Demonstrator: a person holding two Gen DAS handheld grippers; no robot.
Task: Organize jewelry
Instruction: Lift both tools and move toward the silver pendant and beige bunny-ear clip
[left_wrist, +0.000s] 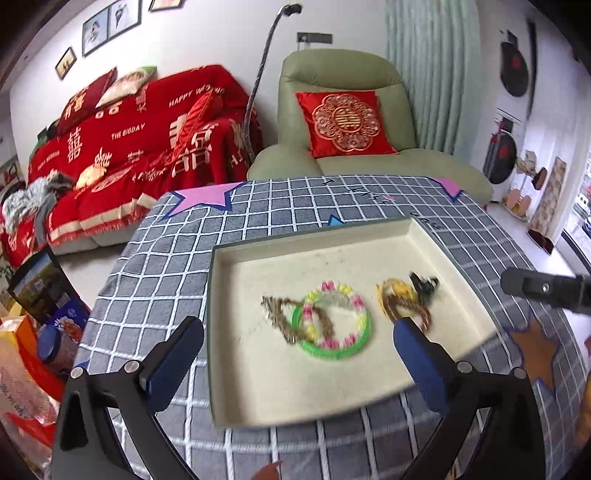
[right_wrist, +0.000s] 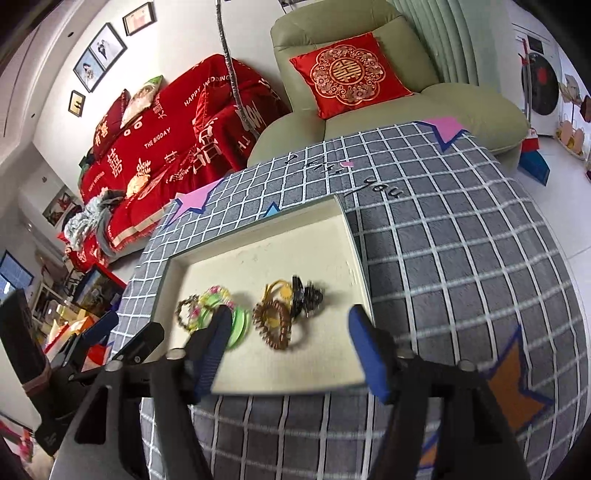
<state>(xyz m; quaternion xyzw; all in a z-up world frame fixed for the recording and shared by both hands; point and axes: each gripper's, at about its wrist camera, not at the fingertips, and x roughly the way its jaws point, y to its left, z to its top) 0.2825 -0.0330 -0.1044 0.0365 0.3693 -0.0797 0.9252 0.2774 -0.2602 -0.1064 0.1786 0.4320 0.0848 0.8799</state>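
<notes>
We hold our left gripper (left_wrist: 297, 341) and right gripper (right_wrist: 288, 332) with jaws spread wide and empty above the shallow cream tray (right_wrist: 343, 236) on the grey checked tablecloth (right_wrist: 461, 266). In the tray lie a green plastic bangle (left_wrist: 334, 352), a pink-and-yellow beaded bracelet (left_wrist: 356, 301) and brown beaded bracelets (right_wrist: 273, 325), close together.

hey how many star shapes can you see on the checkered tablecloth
4. Pink star at the far left corner, pink star at the far right corner, small blue star behind the tray, orange star right of the tray. Others may be hidden.
</notes>
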